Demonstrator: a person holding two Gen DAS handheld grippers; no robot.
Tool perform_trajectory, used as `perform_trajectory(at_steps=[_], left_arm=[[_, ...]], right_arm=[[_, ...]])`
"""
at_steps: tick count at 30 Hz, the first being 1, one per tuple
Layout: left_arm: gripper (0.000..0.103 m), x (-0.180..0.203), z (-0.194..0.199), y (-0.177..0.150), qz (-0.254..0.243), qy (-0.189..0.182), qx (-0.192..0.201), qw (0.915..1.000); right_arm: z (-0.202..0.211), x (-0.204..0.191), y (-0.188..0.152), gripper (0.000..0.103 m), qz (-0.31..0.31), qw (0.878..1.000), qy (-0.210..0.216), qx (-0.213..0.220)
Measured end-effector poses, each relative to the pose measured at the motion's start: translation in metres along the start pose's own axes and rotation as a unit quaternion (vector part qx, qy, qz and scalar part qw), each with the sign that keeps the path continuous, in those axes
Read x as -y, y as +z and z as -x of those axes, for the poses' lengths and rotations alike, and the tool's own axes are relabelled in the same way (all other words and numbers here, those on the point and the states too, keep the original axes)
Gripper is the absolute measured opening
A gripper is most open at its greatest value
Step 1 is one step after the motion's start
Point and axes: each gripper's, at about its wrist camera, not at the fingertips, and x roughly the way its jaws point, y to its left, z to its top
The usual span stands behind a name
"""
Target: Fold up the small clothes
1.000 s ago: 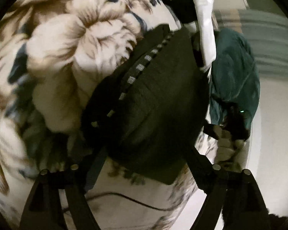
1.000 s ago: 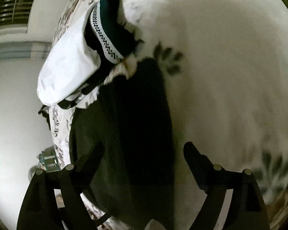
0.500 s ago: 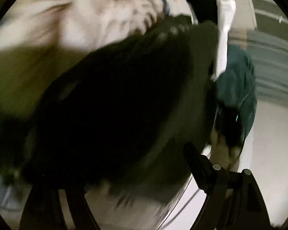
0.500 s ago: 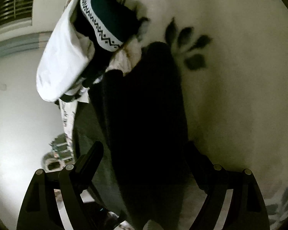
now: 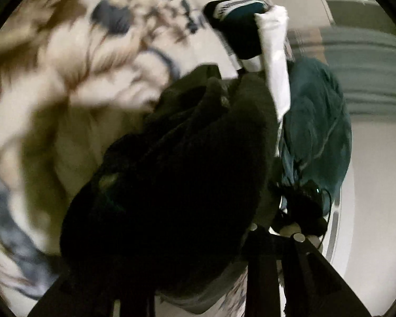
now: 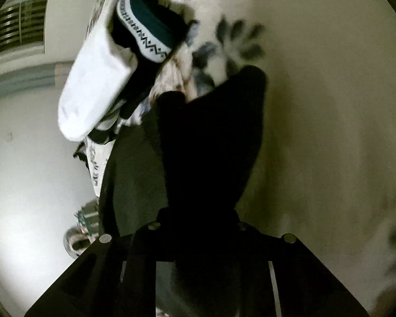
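A dark, nearly black small garment (image 5: 187, 174) lies on the floral bedspread (image 5: 66, 79), bunched up and lifted at its near edge. My left gripper (image 5: 198, 240) is closing on that edge; the cloth covers its left finger, and only the right finger (image 5: 261, 240) shows. In the right wrist view the same dark garment (image 6: 213, 137) narrows into a neck between the two fingers of my right gripper (image 6: 198, 222), whose jaws are closing and pinch the cloth.
A pile of folded pieces sits at the bed's far edge: a white garment (image 6: 92, 84) and a dark teal one with a patterned band (image 6: 147, 34). A teal cloth (image 5: 316, 132) hangs over the bed's side, with a black device (image 5: 309, 203) below it. Pale floor lies beyond.
Both grippers went from wide open to closed in on the dark garment. The garment lay flat; now its near edge is gathered and raised. Both views have moved closer to it.
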Motion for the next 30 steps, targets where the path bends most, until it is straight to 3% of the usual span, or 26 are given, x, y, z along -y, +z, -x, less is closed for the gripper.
perform_trajectory(at_steps=[6,10,12,14,15,17,21,30], left_arm=[[0.024,-0.004,0.027,0.026,-0.040,0.002,-0.073,0.9965],[0.030,-0.029,0.005,0.022,-0.054,0.043,-0.135,0.9884],[0.037,-0.035,0.004,0.019,-0.049,0.046,-0.134,0.9887],[0.049,-0.038,0.009,0.019,-0.035,0.040,-0.110,0.9925],[0.050,-0.039,0.015,0.019,-0.031,0.038,-0.098,0.9940],[0.051,-0.045,0.020,0.025,-0.011,0.032,-0.071,0.9969],[0.051,-0.059,0.008,0.037,0.015,0.043,-0.055,0.9975],[0.052,-0.052,0.003,0.053,0.019,0.061,-0.082,0.9946]], right_arm=[[0.037,0.020,-0.122,0.019,-0.064,0.998,0.001,0.011],[0.023,0.048,-0.200,0.020,-0.095,0.994,-0.054,-0.023],[0.018,0.060,-0.205,0.024,-0.105,0.991,-0.081,-0.023],[0.019,0.061,-0.195,0.029,-0.104,0.991,-0.083,-0.030],[0.020,0.057,-0.191,0.029,-0.095,0.991,-0.087,-0.030],[0.024,0.043,-0.182,0.029,-0.051,0.992,-0.110,-0.035],[0.027,0.020,-0.177,0.029,0.004,0.988,-0.142,-0.058],[0.049,-0.012,-0.174,0.030,0.045,0.979,-0.185,-0.067]])
